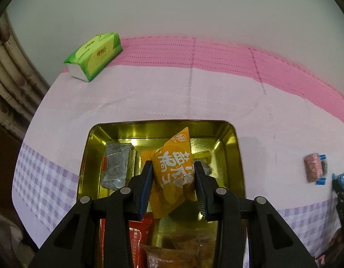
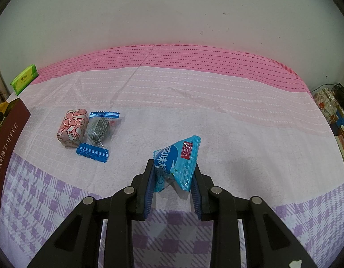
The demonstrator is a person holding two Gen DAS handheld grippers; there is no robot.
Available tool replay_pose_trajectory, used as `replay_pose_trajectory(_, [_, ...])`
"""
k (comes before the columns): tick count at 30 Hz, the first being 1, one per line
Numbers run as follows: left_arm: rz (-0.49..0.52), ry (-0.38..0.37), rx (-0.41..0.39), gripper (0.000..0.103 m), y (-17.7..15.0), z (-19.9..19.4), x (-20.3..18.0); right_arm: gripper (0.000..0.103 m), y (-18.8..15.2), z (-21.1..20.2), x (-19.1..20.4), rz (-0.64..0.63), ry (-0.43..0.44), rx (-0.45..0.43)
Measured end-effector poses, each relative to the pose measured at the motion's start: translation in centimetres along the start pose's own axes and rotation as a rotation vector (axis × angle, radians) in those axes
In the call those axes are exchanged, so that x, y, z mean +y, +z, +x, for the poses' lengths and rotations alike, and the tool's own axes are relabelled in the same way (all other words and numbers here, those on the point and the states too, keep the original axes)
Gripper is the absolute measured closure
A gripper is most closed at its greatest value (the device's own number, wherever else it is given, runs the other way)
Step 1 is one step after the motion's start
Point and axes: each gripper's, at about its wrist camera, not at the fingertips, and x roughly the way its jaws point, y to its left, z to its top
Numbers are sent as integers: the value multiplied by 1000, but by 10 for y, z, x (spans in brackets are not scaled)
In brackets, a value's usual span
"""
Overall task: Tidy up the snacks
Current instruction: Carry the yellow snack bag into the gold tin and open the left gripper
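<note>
Left gripper (image 1: 173,167) clamped on an orange snack packet (image 1: 172,174), pads pressing both sides, packet upright between the fingers with its sealed top sticking up past the fingertips. Held over a gold tin tray (image 1: 230,134), above the tray's middle. Down in the tray: a clear-wrapped silvery block (image 1: 117,167) at the left, a red packet (image 1: 139,230) at the near edge, a brownish snack in clear wrap (image 1: 172,252) just beside it. Beyond the tray, a pink and lilac checked cloth (image 1: 149,93) and a green tissue pack (image 1: 94,55) at the far left corner. Right gripper (image 2: 173,172) closed on a light blue triangular packet (image 2: 178,160), pinched at its lower part, upper corner tilted up and to the right, clear of the cloth. Well apart to the left, on the cloth: a pink patterned wrapped block (image 2: 71,126) touching a clear packet with blue ends (image 2: 98,131). Farther left, a maroon toffee box lid (image 2: 9,147) at the frame's edge. Same pink block and blue-ended packet blurred at the right of the left wrist view, well apart from the tray.
</note>
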Motion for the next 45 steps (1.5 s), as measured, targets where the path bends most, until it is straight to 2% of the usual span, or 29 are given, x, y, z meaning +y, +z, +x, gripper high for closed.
replay_pose_trajectory(13, [-5,31,55,66,-1,25,4,75,0,0,0,0,0,0])
replay_pose_trajectory(31, [4,59,96,62,1,35,2,75,0,1,0,-1,0,0])
replay_pose_trajectory(40, [41,83,41,48,2,19,-1,75,0,1,0,-2,0,0])
replay_pose_trajectory(45, [69,104,-13,47,3,2,-4,75,0,1,0,-2,-1,0])
